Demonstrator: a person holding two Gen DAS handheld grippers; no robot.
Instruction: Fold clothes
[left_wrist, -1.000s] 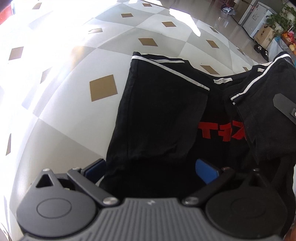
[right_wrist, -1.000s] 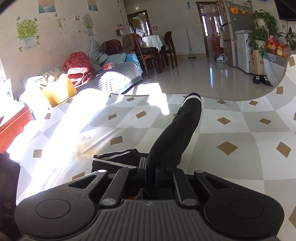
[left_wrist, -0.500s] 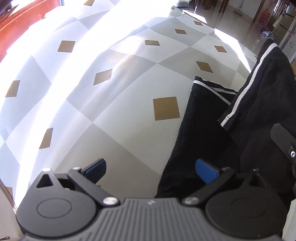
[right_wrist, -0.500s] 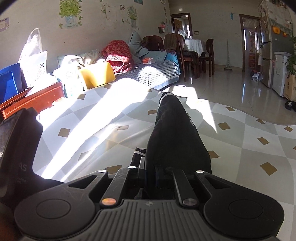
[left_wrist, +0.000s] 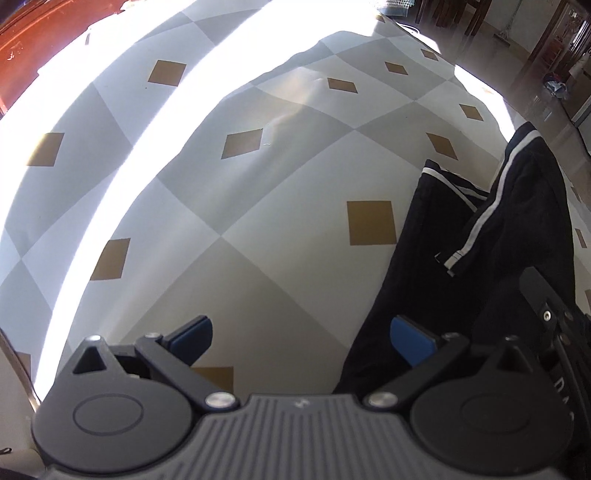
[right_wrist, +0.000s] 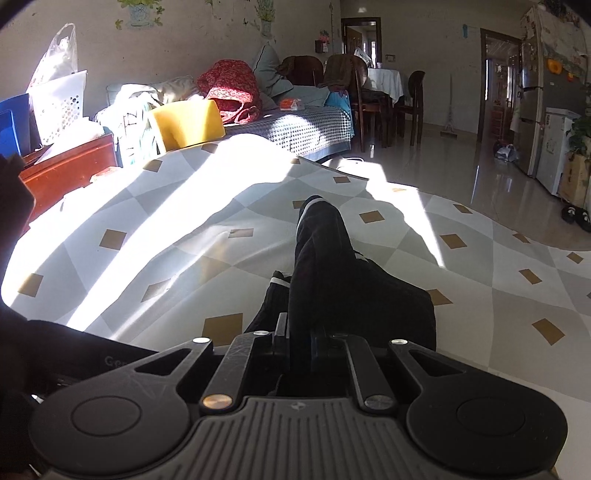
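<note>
The left gripper (left_wrist: 301, 338) hung above the cloth (left_wrist: 207, 206), a checked grey and white cover with brown diamonds, and its blue pads (left_wrist: 412, 341) stood wide apart with nothing between them. Under the gap lay bare cloth; the right-hand pad sat over the near edge of the shirt (left_wrist: 424, 258), though whether it touched the fabric could not be told. The shirt, black with white stripes along its hems, lay at the right side of the left wrist view, partly flat on the cloth and partly lifted, a striped sleeve edge standing above the flat part. Part of the right gripper's dark body showed at the far right of that view, against the raised fabric. In the right wrist view the right gripper (right_wrist: 297, 332) was clenched on a fold of the shirt (right_wrist: 325, 251), the jaws pressed close together with black fabric pinched between them, and the fabric rose from the jaws in a ridge that ran away from the camera to a white-edged cuff. More of the shirt spread to the right of the ridge, lying on the cloth. A band of bright sunlight crossed the cloth to the left. Beyond it stood a sofa (right_wrist: 306, 122) piled with laundry, a yellow box (right_wrist: 188, 122) and a white basket (right_wrist: 61, 107).
</note>
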